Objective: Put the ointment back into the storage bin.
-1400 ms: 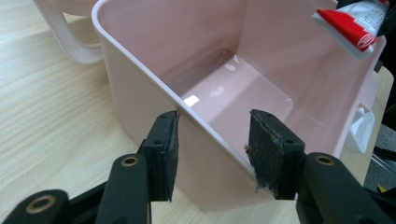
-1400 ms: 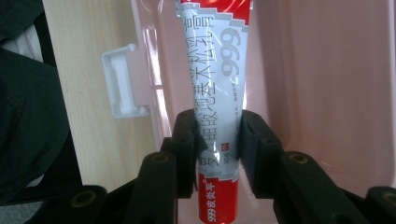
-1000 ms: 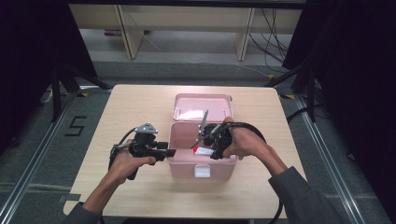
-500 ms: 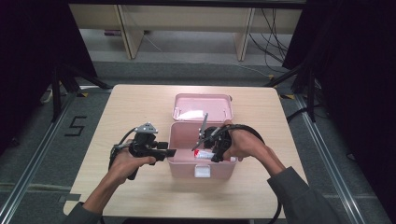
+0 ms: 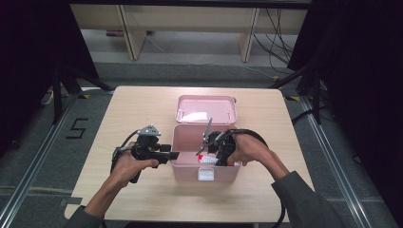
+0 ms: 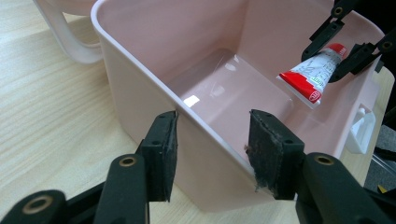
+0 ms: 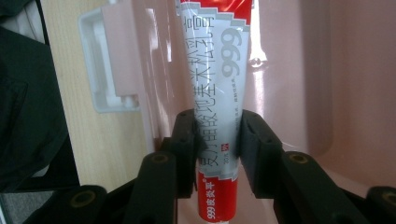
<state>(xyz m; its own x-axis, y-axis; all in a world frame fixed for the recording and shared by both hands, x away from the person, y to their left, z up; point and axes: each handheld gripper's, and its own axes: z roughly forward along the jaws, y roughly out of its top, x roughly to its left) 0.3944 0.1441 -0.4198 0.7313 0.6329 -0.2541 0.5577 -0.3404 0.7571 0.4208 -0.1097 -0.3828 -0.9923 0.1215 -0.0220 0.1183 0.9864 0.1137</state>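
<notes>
A pink plastic box (image 5: pixel 190 172) stands open on the wooden table, its lid (image 5: pixel 206 109) folded back behind it. My left gripper (image 5: pixel 172 155) straddles the box's left wall (image 6: pixel 140 79), one pad outside and one inside, both touching it. My right gripper (image 5: pixel 214 156) is shut on a red-and-white ointment tube (image 7: pixel 215 70) and holds it over the inside of the box near the front right. From the left gripper view the tube (image 6: pixel 310 77) hangs tilted above the bare box floor, in the other gripper's black jaws.
A white latch (image 5: pixel 206 175) sits on the box's front wall, also seen as the latch (image 7: pixel 109 79) beside the tube. Bare tabletop (image 5: pixel 142 109) lies around the box. A dark sleeve (image 7: pixel 28 116) is close at the left.
My right gripper has sunk slightly toward the front of the box with the tube in it. The left gripper has not moved.
</notes>
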